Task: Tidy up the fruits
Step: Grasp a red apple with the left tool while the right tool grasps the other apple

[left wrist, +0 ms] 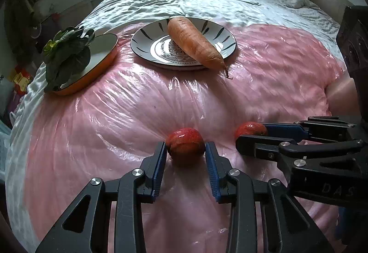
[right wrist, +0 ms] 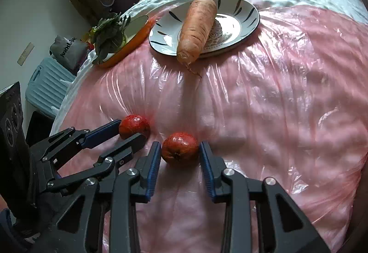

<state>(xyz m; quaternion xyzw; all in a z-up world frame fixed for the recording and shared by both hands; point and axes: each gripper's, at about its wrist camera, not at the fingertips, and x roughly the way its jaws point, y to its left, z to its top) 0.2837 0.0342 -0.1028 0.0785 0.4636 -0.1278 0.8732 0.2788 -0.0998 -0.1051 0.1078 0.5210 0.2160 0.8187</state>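
Two small red fruits lie on the pink plastic-covered bedding [left wrist: 128,101]. In the left wrist view one red fruit [left wrist: 185,141] sits between the blue pads of my left gripper [left wrist: 185,152], and both pads touch its sides. The right wrist view shows the other red fruit [right wrist: 179,147] held the same way by my right gripper [right wrist: 179,149], pads against both sides. The two grippers are close side by side: the right gripper [left wrist: 250,134] appears at the right with its fruit [left wrist: 249,129] at its tips, and the left gripper [right wrist: 132,131] at the left.
Farther back, a patterned white plate [left wrist: 142,39] carries a long orange root vegetable [left wrist: 195,44]. Left of it, an orange-rimmed dish [left wrist: 105,46] holds leafy greens [left wrist: 66,55]. The bed's left edge drops to a pale blue suitcase [right wrist: 46,85] and floor clutter.
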